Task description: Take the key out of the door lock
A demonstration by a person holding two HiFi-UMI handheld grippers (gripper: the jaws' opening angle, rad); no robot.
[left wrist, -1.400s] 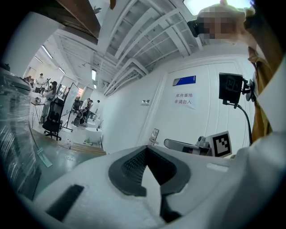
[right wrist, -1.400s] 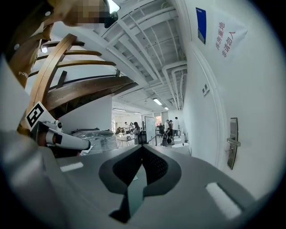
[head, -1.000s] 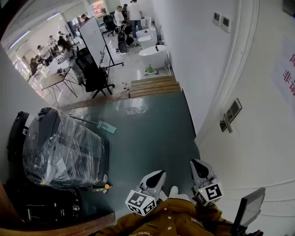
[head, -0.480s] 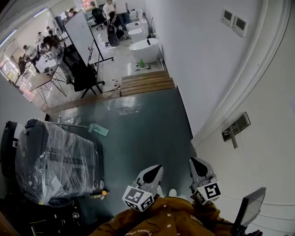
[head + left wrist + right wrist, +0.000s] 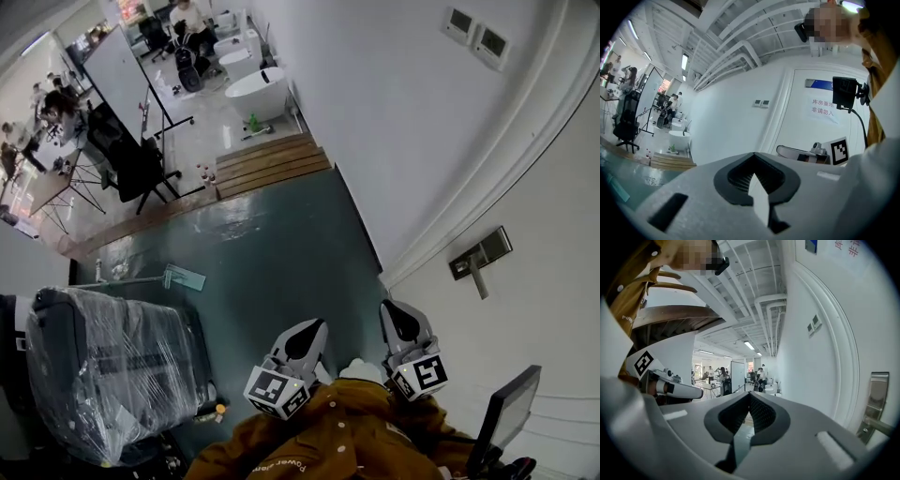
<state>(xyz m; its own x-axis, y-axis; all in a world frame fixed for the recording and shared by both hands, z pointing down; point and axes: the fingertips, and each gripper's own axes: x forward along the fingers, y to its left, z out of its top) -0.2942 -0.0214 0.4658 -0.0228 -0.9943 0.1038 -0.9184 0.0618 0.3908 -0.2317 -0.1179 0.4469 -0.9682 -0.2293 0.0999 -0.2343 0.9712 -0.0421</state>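
Door lock (image 5: 480, 251) at right, wrapped case (image 5: 103, 370) at left

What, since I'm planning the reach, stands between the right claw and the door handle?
Nothing visible does. In the head view, only bare white door lies between the right claw and the door handle. No key can be made out.

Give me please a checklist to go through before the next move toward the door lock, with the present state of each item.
1. Left gripper empty: ok, jaws together on nothing.
2. Right gripper empty: ok, jaws together on nothing.
3. Door lock plate in view: ok, on the door at the right.
4. The key showing in the lock: cannot tell.
5. A gripper at the lock: not ok, both apart from it.
6. Jaws open for gripping: not ok.
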